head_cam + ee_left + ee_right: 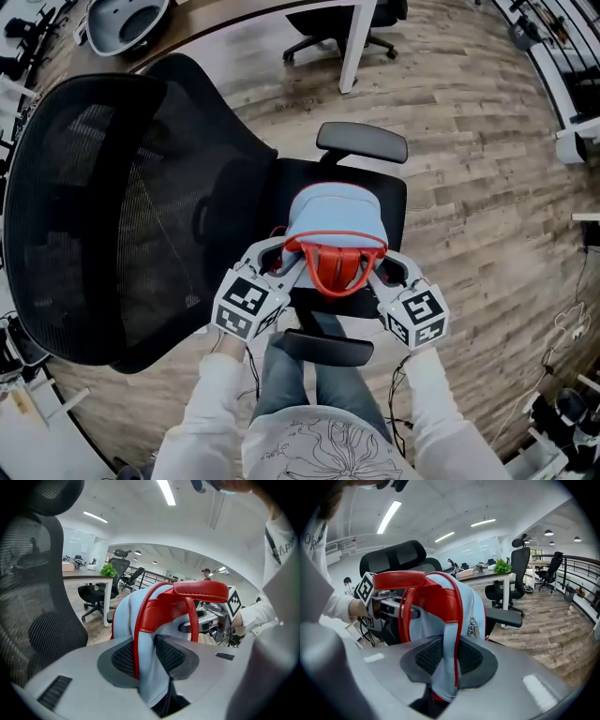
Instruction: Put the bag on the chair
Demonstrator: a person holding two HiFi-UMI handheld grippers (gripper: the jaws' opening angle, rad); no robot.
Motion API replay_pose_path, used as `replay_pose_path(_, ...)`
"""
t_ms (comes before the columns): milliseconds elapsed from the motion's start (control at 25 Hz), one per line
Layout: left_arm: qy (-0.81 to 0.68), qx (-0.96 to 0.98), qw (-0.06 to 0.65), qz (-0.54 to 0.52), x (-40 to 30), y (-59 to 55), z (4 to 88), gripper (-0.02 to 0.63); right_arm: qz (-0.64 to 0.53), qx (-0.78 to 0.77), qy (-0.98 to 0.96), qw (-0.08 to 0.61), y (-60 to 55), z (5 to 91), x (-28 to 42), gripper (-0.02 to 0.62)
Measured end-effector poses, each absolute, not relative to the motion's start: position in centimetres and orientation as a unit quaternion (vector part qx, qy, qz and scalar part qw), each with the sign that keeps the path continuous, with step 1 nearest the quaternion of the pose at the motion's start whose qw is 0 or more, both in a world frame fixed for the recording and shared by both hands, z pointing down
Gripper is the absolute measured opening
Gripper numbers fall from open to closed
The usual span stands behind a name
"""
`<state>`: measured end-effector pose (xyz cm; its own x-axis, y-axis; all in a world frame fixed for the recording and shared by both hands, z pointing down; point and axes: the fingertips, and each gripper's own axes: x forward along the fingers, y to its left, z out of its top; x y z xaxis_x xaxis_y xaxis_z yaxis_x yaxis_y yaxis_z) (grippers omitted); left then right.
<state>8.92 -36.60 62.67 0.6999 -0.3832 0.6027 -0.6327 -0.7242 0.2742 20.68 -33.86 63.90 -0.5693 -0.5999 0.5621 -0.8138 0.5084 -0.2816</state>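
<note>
A light-blue bag (335, 217) with red trim and a red handle (336, 267) sits over the black seat (291, 183) of a mesh office chair (112, 206). My left gripper (292, 270) is shut on the bag's left side strap; its pads (124, 658) pinch light-blue fabric with a red edge (145, 677). My right gripper (377, 272) is shut on the bag's right side strap (449, 667), with a zipper pull (473, 629) just beyond. Each gripper shows in the other's view behind the handle (201, 590). Whether the bag rests on the seat or hangs just above it cannot be told.
The chair's armrests (362, 141) flank the seat; the near one (328, 348) lies above my legs. A white desk leg (356, 42) and another office chair (337, 28) stand beyond on the wood floor. Desks and cables edge the left and right sides.
</note>
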Motion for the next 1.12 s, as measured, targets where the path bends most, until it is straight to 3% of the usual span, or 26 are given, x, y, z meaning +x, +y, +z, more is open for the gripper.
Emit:
replay_pose_path(560, -0.298, 0.867, 0.225, 0.329, 9.5, -38.2, 71.7, 0.117, 0.242, 0.399, -0.827, 0.312, -36.2, 72.8, 21.5, 0.092)
replay_pose_path(1120, -0.313, 0.848, 0.21, 0.373, 8.9, -37.8, 76.3, 0.115, 0.214, 0.374, -0.835, 0.342, -36.9, 77.1, 20.6, 0.095)
